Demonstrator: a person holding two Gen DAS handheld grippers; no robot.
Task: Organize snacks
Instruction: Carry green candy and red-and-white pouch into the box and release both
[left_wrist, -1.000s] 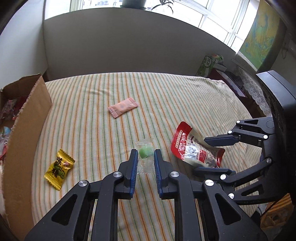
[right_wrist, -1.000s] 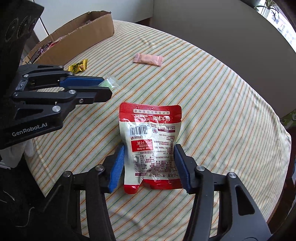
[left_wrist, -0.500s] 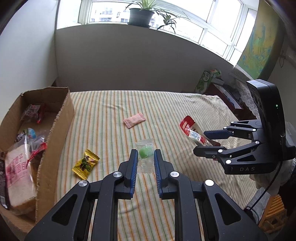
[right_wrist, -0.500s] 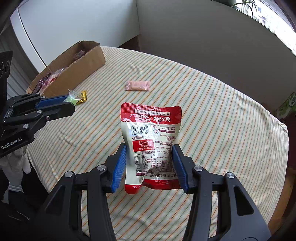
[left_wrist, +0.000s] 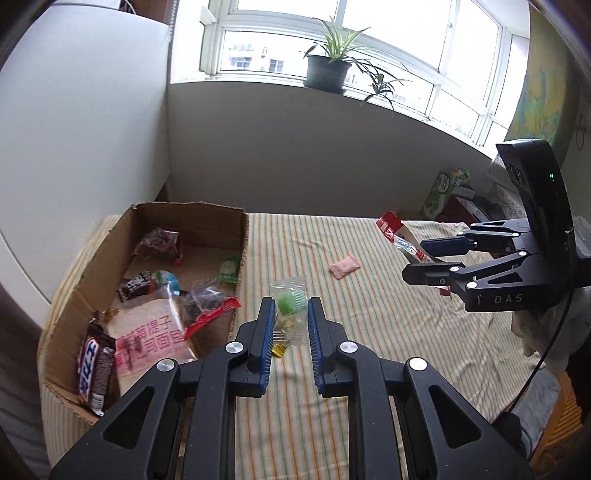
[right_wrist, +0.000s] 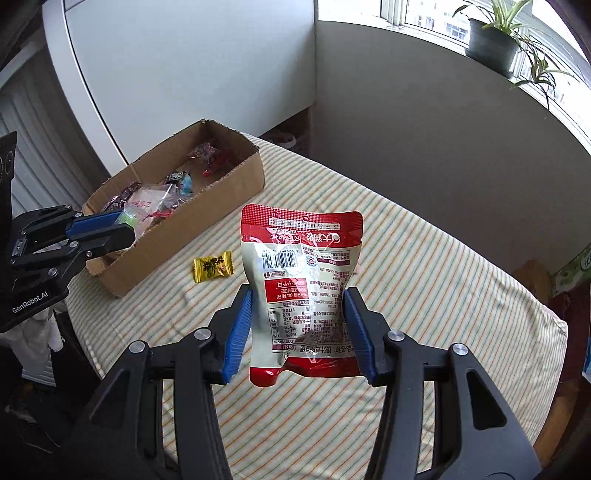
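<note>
Two hand-held grippers hang above the striped surface (right_wrist: 424, 258). Beside the open cardboard box (left_wrist: 236, 229) of snacks, the left hand-held gripper (left_wrist: 290, 314) pinches a clear-wrapped green candy (left_wrist: 288, 303); the right hand-held gripper (right_wrist: 301, 317) clamps a red-and-white snack pouch (right_wrist: 303, 280) upright.

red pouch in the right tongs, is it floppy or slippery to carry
The red pouch likely holds its shape: it stands upright above the right tongs without drooping. Its glossy film shows glare, so it may slip. It probably is light, since an edge pinch holds it.
</note>
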